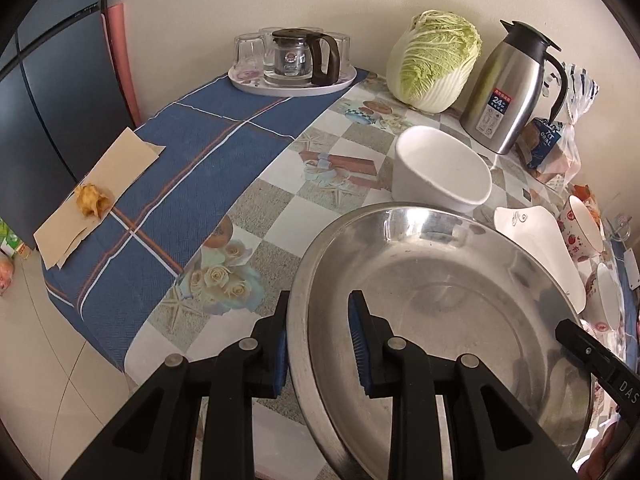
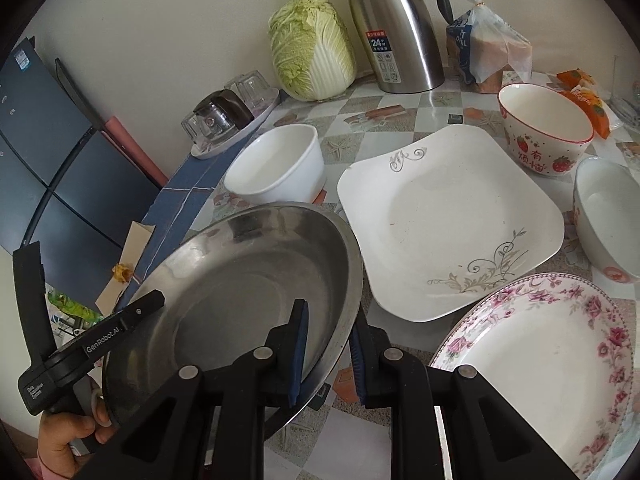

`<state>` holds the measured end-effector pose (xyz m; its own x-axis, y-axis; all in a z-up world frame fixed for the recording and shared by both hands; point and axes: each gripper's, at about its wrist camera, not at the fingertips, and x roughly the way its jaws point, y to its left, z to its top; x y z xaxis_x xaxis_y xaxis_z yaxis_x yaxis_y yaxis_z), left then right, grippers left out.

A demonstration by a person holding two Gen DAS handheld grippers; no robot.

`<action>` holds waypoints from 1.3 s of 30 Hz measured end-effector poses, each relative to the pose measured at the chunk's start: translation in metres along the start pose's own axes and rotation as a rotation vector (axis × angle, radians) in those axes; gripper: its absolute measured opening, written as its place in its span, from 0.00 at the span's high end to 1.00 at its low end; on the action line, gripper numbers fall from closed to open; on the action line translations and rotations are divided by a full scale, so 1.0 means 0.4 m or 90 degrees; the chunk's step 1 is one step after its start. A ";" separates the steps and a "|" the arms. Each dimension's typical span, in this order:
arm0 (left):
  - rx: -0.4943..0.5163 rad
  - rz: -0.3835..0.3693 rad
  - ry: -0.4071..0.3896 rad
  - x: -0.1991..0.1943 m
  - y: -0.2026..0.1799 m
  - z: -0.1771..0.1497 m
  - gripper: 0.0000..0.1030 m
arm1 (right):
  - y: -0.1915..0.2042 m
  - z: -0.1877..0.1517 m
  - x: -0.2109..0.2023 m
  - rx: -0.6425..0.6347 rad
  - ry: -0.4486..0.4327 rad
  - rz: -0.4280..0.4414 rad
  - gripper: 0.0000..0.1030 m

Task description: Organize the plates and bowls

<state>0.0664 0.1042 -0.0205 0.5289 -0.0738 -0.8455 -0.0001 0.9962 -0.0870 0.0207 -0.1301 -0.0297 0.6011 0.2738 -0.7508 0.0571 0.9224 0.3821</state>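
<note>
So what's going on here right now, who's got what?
Both tongs are on the steel plate, one at each side of its rim. The left tongs straddle the left edge and the right tongs straddle the right edge; neither looks fully clamped. The plate sits tilted at the table's near edge. The square plate, floral plate, white bowl, strawberry bowl and a small bowl lie apart on the table, not yet stacked.

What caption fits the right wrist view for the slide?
Right gripper straddles the rim of a round stainless steel plate, beside a square white plate with grey scrollwork.
</note>
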 end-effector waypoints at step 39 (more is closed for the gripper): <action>0.048 -0.074 0.022 0.002 -0.393 0.148 0.66 | -0.281 0.083 -0.207 0.159 -0.171 -0.057 0.79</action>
<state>0.1170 -0.0499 0.0235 0.4914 -0.1892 -0.8501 0.1244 0.9814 -0.1465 -0.0091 -0.2654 0.0074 0.7708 0.0834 -0.6316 0.2912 0.8357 0.4657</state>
